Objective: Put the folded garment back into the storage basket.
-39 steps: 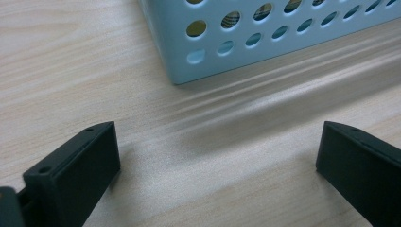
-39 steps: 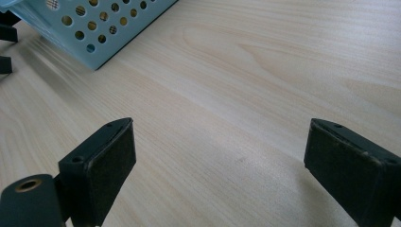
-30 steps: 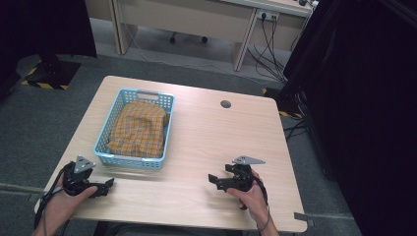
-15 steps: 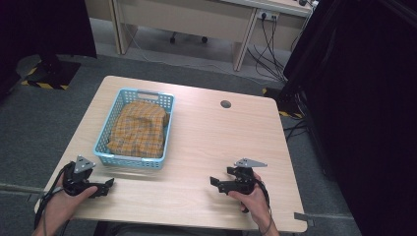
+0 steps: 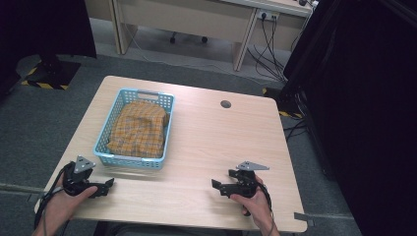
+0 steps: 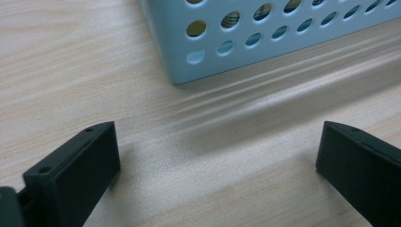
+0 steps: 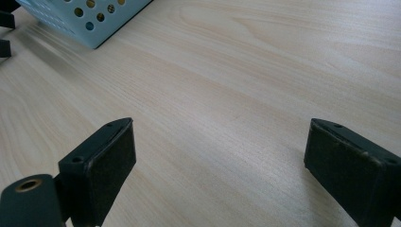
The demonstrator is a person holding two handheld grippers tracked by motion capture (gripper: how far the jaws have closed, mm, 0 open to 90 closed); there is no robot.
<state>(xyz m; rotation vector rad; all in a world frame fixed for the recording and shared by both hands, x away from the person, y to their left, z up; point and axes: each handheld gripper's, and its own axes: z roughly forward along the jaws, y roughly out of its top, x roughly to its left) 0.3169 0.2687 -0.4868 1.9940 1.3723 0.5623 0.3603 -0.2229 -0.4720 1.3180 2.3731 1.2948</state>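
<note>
Light-blue perforated plastic basket (image 5: pixel 134 129) left of centre on the pale wooden worktop (image 5: pixel 216 142), folded orange plaid cloth (image 5: pixel 138 129) inside it, left gripper (image 5: pixel 101 188) at lower left, jaws apart and empty, just beside the basket's near corner, right gripper (image 5: pixel 222 186) at lower right, jaws wide over bare wood

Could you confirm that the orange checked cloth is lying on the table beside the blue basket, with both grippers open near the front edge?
Not quite: the high view shows the cloth lying inside the basket, not beside it. The rest holds.
</note>
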